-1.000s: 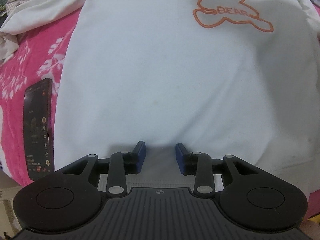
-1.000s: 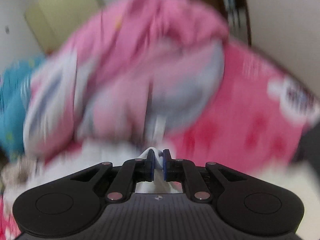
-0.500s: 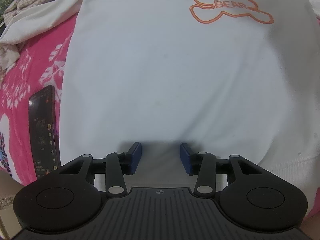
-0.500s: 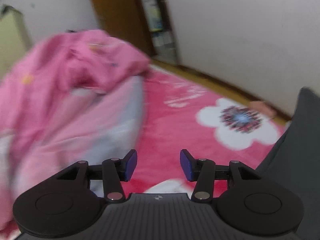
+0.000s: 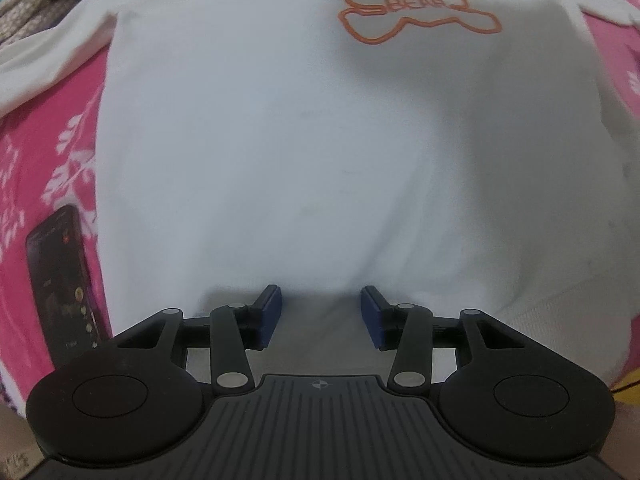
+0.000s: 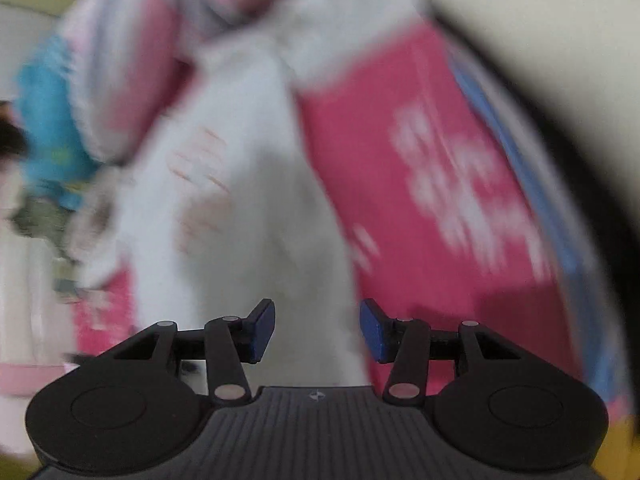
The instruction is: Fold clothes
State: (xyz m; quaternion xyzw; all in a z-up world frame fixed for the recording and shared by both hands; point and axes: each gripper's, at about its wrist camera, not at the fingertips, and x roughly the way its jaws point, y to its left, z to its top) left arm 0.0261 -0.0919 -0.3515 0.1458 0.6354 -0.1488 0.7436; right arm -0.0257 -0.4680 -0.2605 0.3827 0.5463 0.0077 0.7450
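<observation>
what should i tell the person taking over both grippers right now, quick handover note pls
Left gripper: open, empty, at the near hem of the white bear-print shirt.
Right gripper: open, empty; its view is motion-blurred, looking along the shirt's white fabric.
Shirt lies spread flat, print side up, on the pink blanket. A phone lies on the blanket next to the shirt's left edge.
Done: shirt laid out. No fold visible yet.
Left: grip the hem and make the folds, probably minding the phone.
</observation>
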